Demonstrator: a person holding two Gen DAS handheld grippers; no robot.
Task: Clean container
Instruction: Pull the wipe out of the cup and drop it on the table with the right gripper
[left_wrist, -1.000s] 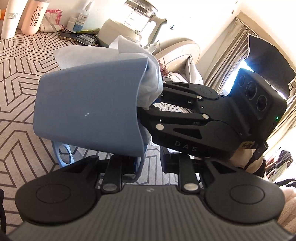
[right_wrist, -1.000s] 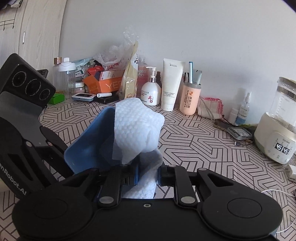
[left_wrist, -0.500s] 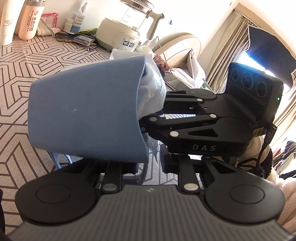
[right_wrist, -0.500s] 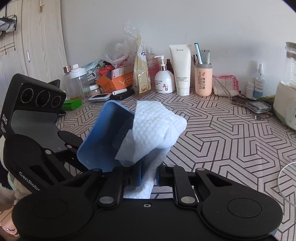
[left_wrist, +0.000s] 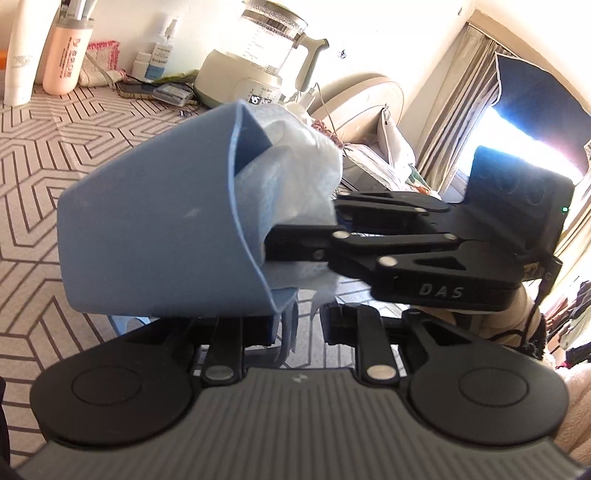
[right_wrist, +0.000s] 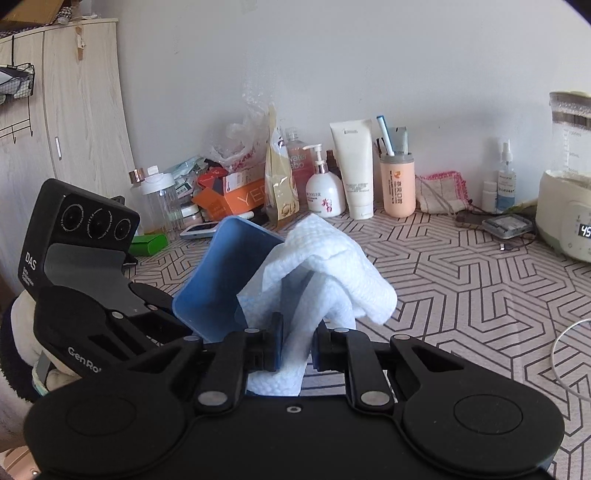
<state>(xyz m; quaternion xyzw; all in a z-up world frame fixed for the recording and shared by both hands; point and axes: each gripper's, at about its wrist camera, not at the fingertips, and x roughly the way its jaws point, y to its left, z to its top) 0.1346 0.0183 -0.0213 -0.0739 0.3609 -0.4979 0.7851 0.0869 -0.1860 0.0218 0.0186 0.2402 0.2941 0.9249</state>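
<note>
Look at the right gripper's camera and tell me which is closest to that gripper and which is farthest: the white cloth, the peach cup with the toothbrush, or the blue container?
1. White cloth: pinched in the right gripper.
2. Blue container: just left of the cloth, touching it.
3. Peach cup: far back by the wall, right of centre.

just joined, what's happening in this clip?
A person with a handheld gripper in each hand is wiping out a blue container. The left gripper clamps the container by its rim, holding it tipped on its side above the patterned table. The right gripper pinches a wad of white cloth, its jaws shut on it, and pushes it into the container's open mouth. Part of the cloth bulges out over the rim, so the wipe looks mid-way rather than finished.
</note>
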